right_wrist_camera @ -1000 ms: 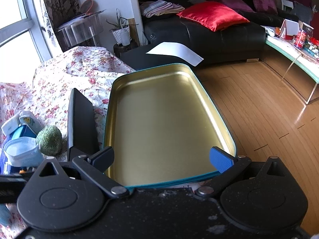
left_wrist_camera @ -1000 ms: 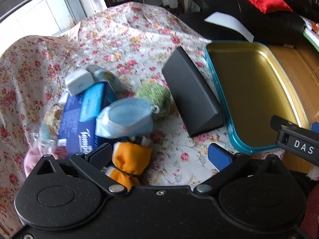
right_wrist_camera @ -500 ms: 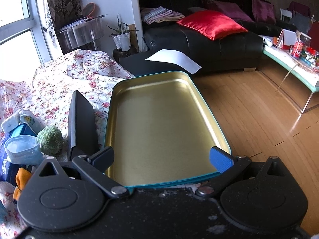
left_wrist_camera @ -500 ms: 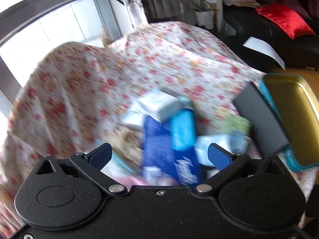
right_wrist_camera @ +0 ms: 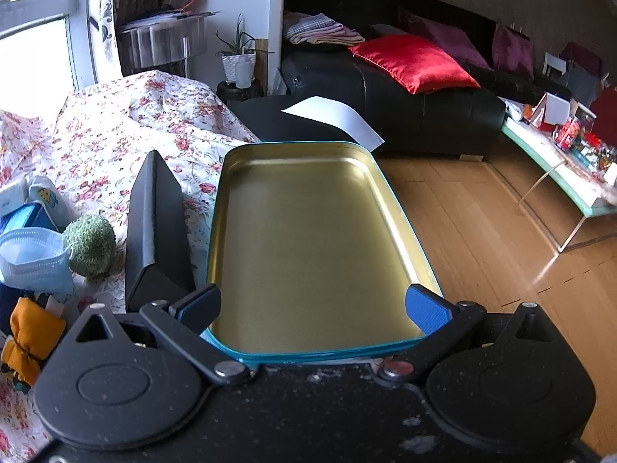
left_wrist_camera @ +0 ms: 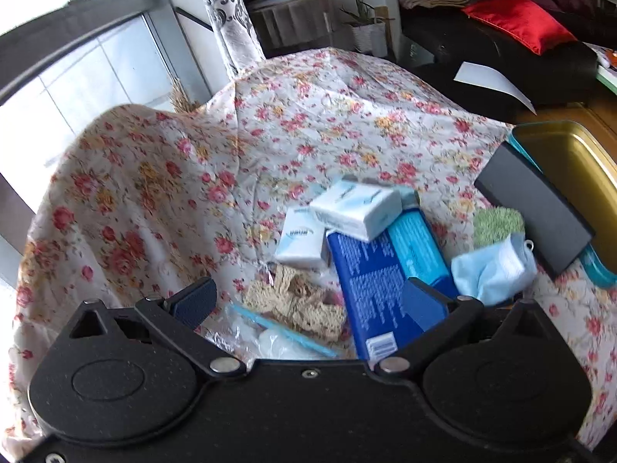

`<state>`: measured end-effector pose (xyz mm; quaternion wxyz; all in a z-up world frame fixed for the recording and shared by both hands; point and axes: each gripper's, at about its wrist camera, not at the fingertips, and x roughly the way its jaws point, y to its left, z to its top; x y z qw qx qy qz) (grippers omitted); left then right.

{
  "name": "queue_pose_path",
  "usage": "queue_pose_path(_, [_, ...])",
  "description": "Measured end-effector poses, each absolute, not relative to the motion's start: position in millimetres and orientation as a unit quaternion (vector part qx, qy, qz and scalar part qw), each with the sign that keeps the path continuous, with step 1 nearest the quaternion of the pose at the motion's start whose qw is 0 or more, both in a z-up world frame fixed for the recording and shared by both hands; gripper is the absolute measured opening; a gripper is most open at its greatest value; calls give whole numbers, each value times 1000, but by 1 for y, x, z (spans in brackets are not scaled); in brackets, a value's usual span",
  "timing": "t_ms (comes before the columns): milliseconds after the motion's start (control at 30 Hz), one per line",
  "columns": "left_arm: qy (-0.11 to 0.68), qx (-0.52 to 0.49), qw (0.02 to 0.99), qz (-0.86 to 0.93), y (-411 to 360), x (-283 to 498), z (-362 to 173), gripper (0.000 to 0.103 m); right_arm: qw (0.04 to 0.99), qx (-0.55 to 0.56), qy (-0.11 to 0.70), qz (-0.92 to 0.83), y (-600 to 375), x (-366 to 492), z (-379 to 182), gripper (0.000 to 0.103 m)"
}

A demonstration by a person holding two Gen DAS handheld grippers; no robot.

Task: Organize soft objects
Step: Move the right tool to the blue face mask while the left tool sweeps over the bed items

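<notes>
Left claw [left_wrist_camera: 308, 303] swung over crumpled beige lace [left_wrist_camera: 297, 305], jaws spread, right claw [right_wrist_camera: 314, 308] spread, empty tin [right_wrist_camera: 308, 243].

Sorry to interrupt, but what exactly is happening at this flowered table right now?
A person is sorting soft items with two handheld grippers. The left gripper hangs open over a pile: beige lace trim, dark blue tissue box, pale blue face mask. The right gripper is open at the bare gold metal tray. Neither holds anything.
</notes>
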<state>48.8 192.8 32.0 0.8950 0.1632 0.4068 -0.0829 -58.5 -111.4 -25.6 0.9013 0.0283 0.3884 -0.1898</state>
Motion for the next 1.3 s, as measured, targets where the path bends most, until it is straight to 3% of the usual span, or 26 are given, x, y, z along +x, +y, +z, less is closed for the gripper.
queue_pose_path(100, [411,156,893,-98,204,49,27,99,900,42,398,-175,-107,-59,-24,101])
queue_pose_path(167, [405,160,894,-107,209,47,25,99,896,58,408,-164,-104,-60,-24,94])
queue_pose_path(500, [342,140,911,-182,218,24,14,99,883,138,425,-144,-69,-68,-21,93])
queue_pose_path(833, [428,28,892,-142,252,67,4,99,909,100,394,-94,26,-35,-13,93])
queue_pose_path(1200, [422,18,900,-107,260,75,9,99,926,21,373,-50,73,5,-9,92])
queue_pose_path(1267, [422,21,899,-110,258,75,9,99,924,14,377,-51,71,8,-10,76])
queue_pose_path(1300, [422,23,900,-110,257,74,8,99,922,13,383,-54,70,5,-11,72])
